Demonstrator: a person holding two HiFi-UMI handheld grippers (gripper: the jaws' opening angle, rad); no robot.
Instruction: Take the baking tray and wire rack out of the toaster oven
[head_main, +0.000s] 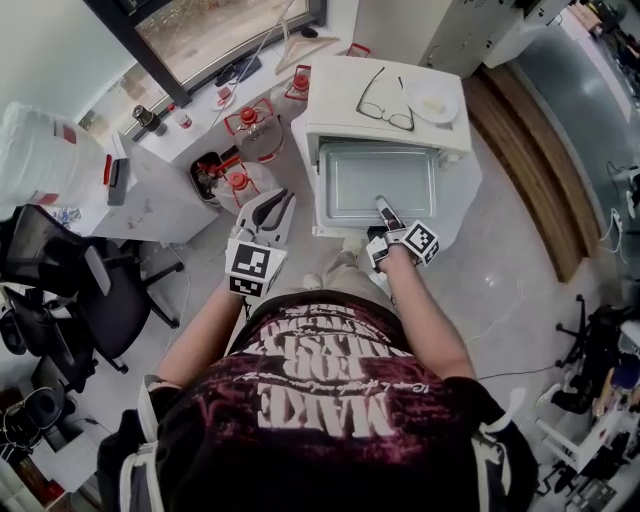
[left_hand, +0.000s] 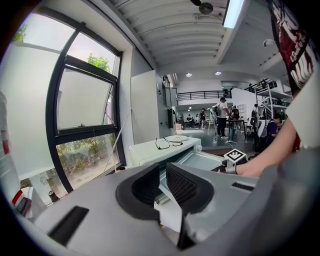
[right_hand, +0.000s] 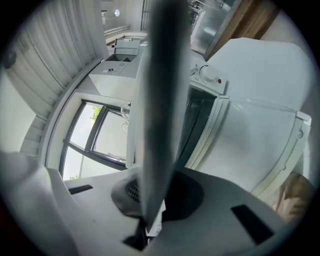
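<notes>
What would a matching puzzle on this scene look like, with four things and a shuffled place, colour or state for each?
Things:
1. glasses
2. tray
3. left gripper
4. oven

Descriptions:
A. open, nothing between its jaws
B. white
C. lying on the oven's top
D. pinched by the right gripper

Pairs: 1-C, 2-D, 3-A, 4-B

Pale floor (head_main: 520, 300), big window (head_main: 215, 30), black office chairs (head_main: 60, 290).
</notes>
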